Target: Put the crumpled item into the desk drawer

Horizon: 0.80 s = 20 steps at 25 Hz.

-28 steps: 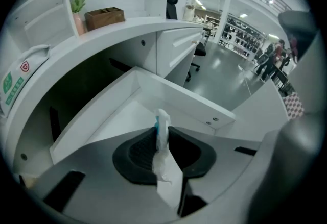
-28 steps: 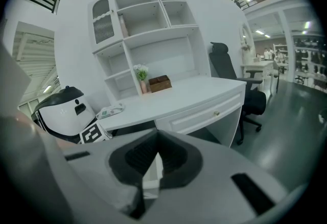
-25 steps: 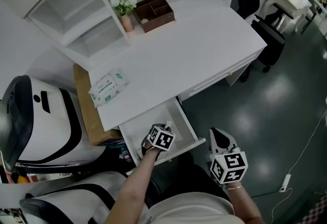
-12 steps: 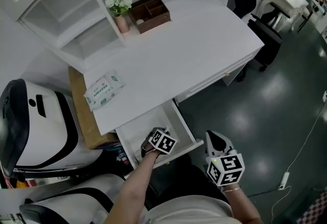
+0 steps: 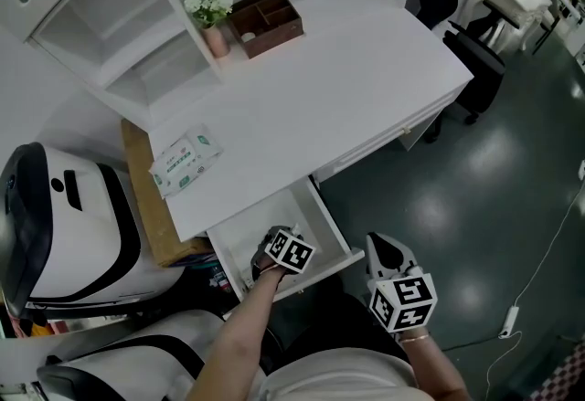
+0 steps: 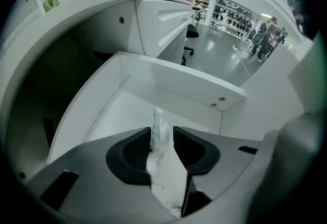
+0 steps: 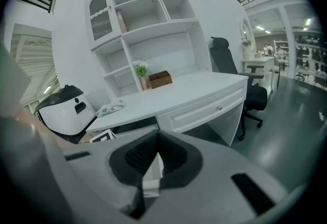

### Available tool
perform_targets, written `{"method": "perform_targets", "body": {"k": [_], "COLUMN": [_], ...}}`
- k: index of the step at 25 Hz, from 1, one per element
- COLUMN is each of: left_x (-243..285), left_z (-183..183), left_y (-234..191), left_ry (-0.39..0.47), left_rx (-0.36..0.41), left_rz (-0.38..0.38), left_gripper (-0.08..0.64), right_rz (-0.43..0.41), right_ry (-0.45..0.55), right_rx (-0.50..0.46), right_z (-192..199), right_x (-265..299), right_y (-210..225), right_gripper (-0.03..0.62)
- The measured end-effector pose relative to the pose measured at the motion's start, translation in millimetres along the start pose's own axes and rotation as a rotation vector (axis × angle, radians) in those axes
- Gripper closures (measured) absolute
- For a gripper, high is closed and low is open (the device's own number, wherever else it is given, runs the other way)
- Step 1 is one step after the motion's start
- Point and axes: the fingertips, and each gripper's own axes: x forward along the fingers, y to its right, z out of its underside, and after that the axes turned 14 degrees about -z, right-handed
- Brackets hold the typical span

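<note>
The desk drawer (image 5: 245, 239) stands pulled out under the white desk (image 5: 347, 89). My left gripper (image 5: 279, 240) reaches down into it, its marker cube hiding the fingertips in the head view. In the left gripper view a crumpled white item (image 6: 164, 164) stands upright between the black pads (image 6: 134, 152), above the drawer's white floor (image 6: 115, 113). The jaws are opening and the item sits loosely in the gap. My right gripper (image 5: 385, 250) hovers outside the drawer's front right corner, jaws shut and holding nothing (image 7: 155, 154).
On the desk lie a pack of wipes (image 5: 186, 158), a brown organiser box (image 5: 265, 17) and a small flower pot (image 5: 212, 14). A white and black machine (image 5: 64, 216) and a cardboard box (image 5: 144, 198) stand left of the drawer. An office chair (image 5: 480, 52) is at the right.
The head view has shifted slightly. My left gripper has stayed inside the drawer and my right gripper has stayed beside the drawer front.
</note>
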Motion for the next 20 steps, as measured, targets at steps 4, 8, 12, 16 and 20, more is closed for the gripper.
{"method": "perform_targets", "body": {"k": [4, 8, 12, 16, 20], "left_x": [-2.3, -7.5, -16.4, -24.7, -34.3], "left_z": [1.6, 0.7, 0.8, -0.2, 0.0], "left_y": [-3.4, -11.0, -20.3, -31.1, -41.0], "left_ry": [-0.006, 0.009, 0.024, 0.047, 0.07], "left_rx": [-0.009, -0.031, -0.072, -0.115, -0.152], "left_rz": [-0.007, -0.038, -0.066, -0.088, -0.102], "left_gripper": [0.408, 0.377, 0.36, 0.345, 0.345], "right_rz": [-0.009, -0.023, -0.032, -0.043, -0.06], "right_ry": [-0.001, 0.0, -0.001, 0.0, -0.001], "right_rx": [0.0, -0.003, -0.006, -0.011, -0.02], "right_z": [-1.1, -2.0, -2.2, -3.0, -4.5], "right_x": [2.1, 3.9, 3.5, 4.3, 6.7], "right_y": [0.0, -1.5, -3.0, -2.9, -6.7], "right_gripper": [0.591, 0.591, 0.591, 0.591, 0.591]}}
